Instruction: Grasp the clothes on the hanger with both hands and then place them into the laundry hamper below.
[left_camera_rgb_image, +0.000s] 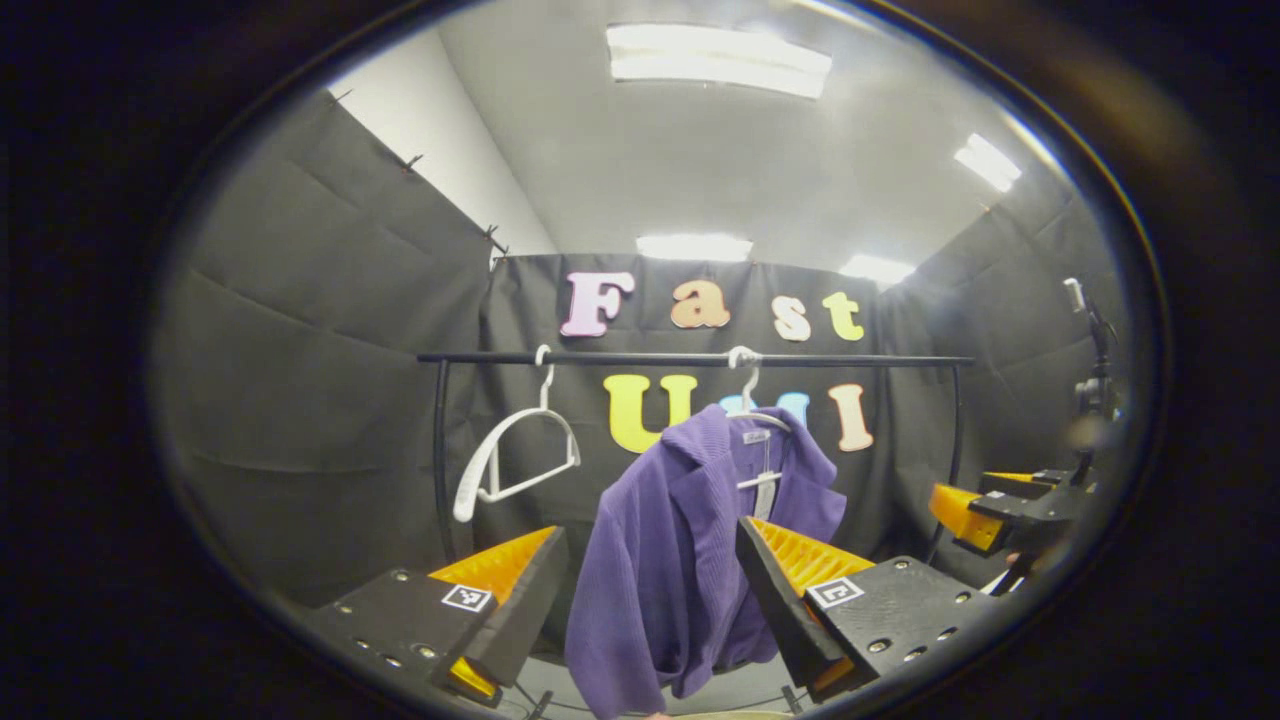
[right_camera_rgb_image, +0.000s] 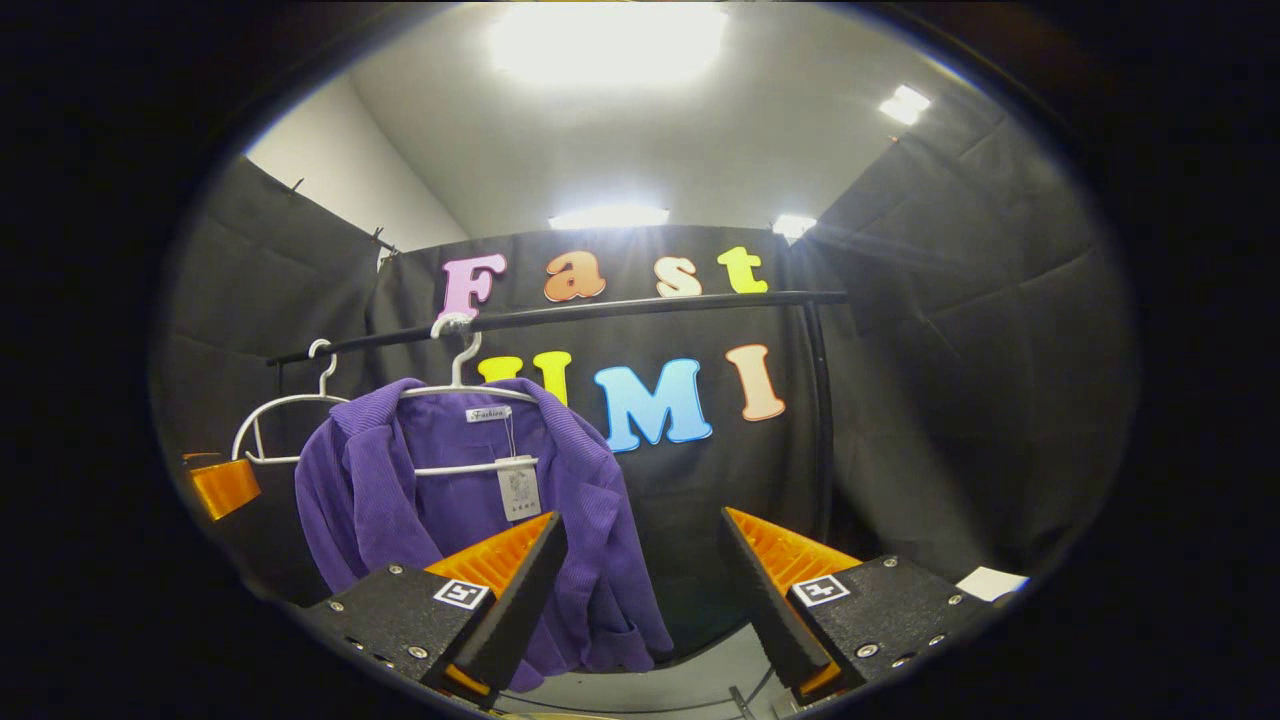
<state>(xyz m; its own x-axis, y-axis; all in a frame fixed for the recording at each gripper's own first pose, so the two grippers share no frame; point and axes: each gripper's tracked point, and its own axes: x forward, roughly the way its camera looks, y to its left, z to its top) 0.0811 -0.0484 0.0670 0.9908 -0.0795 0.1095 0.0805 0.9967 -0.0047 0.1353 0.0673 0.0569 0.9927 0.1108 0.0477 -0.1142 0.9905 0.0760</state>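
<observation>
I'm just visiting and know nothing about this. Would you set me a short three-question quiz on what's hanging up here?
1. True or false: the purple corduroy jacket hangs on a white plastic hanger hooked over the black metal rail.
2. How many hangers are on the rail? A) one B) two C) three
3. Fill in: the left gripper has its fingers ____, holding nothing.

Key: 1 true; 2 B, as a second, empty white hanger hangs beside it; 3 open.
</observation>
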